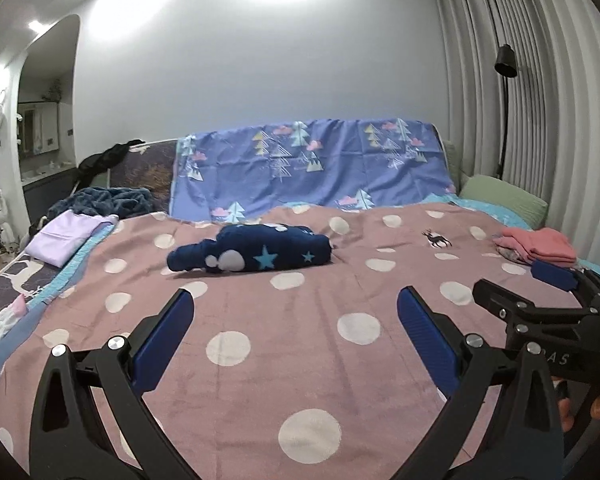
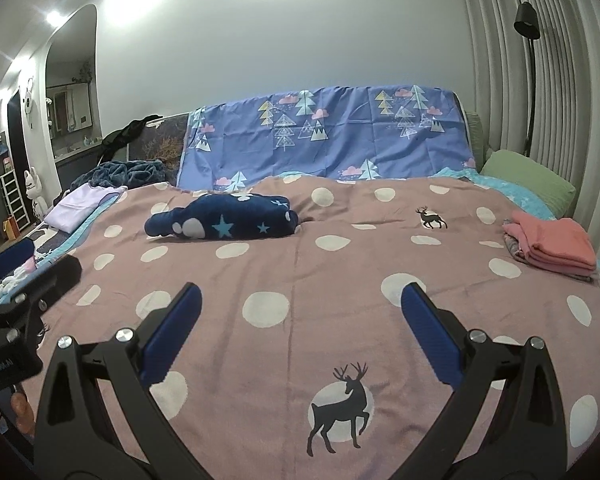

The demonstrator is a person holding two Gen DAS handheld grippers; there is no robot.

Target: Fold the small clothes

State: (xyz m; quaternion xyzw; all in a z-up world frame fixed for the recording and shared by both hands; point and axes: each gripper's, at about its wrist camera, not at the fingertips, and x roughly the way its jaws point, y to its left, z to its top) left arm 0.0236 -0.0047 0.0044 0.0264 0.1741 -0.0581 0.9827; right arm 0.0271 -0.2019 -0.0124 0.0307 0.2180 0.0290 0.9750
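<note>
A folded navy garment with stars and white blobs (image 1: pixel 252 254) lies in the middle of the pink dotted blanket (image 1: pixel 300 360); it also shows in the right wrist view (image 2: pixel 224 220). A folded pink stack of clothes (image 1: pixel 540 246) sits at the right edge (image 2: pixel 552 248). My left gripper (image 1: pixel 296 300) is open and empty, held above the blanket well short of the navy garment. My right gripper (image 2: pixel 300 296) is open and empty too, also short of it. The right gripper appears at the right of the left wrist view (image 1: pixel 540 292), the left gripper at the left of the right wrist view (image 2: pixel 28 296).
A lilac folded cloth (image 2: pixel 80 208) and a dark blue fleece (image 2: pixel 120 172) lie at the far left. A blue tree-print sheet (image 2: pixel 328 136) covers the headboard. A green pillow (image 2: pixel 532 184), a floor lamp (image 2: pixel 528 20) and curtains are at the right.
</note>
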